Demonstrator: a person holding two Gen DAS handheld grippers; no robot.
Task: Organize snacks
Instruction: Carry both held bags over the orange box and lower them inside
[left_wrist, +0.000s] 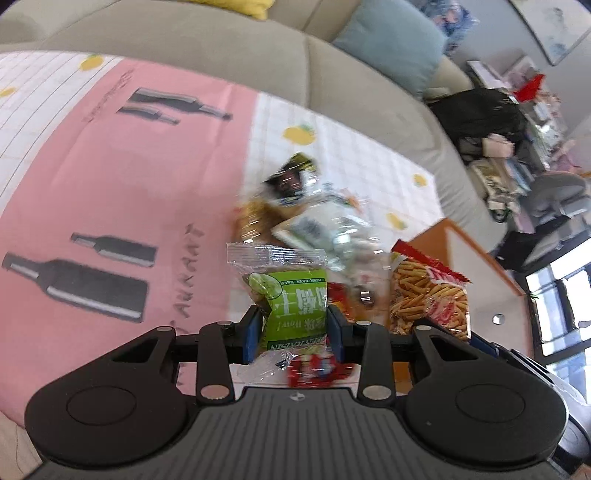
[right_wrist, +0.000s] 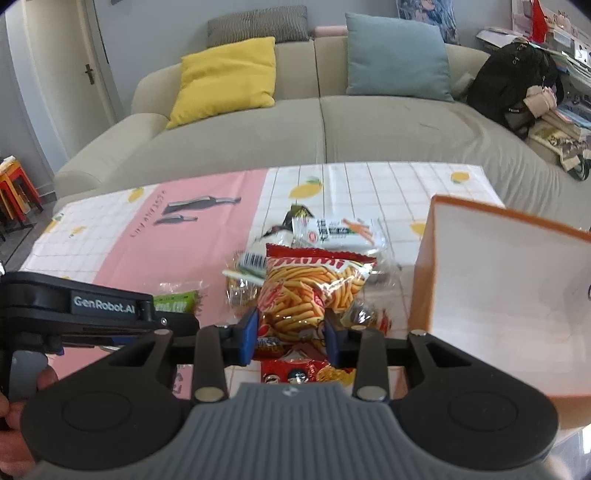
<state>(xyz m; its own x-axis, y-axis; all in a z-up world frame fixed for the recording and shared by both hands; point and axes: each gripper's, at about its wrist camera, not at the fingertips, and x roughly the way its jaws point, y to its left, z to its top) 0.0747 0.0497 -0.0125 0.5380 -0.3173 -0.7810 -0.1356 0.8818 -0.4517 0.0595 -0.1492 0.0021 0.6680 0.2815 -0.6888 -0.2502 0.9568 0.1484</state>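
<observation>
Snacks fill both my jaws: left gripper (left_wrist: 291, 328) clamps the green packet (left_wrist: 290, 306), right gripper (right_wrist: 290, 332) clamps the stick-snack bag (right_wrist: 314, 291), over the pile (right_wrist: 317, 236) on the tabletop (right_wrist: 369, 184). I'd carry each level into the orange box (right_wrist: 509, 295) nearby, releasing only well inside.

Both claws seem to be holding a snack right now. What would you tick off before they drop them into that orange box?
1. Left gripper clamped on the green packet: ok, both pads press its sides.
2. Right gripper clamped on the stick-snack bag: ok.
3. Orange box within sight, opening facing the right gripper: ok.
4. Room inside the box: cannot tell; only a bare white wall shows.
5. The two grippers apart from each other: ok, though close.
6. Remaining snack pile undisturbed on the tablecloth: cannot tell, blurred in the left view.
</observation>
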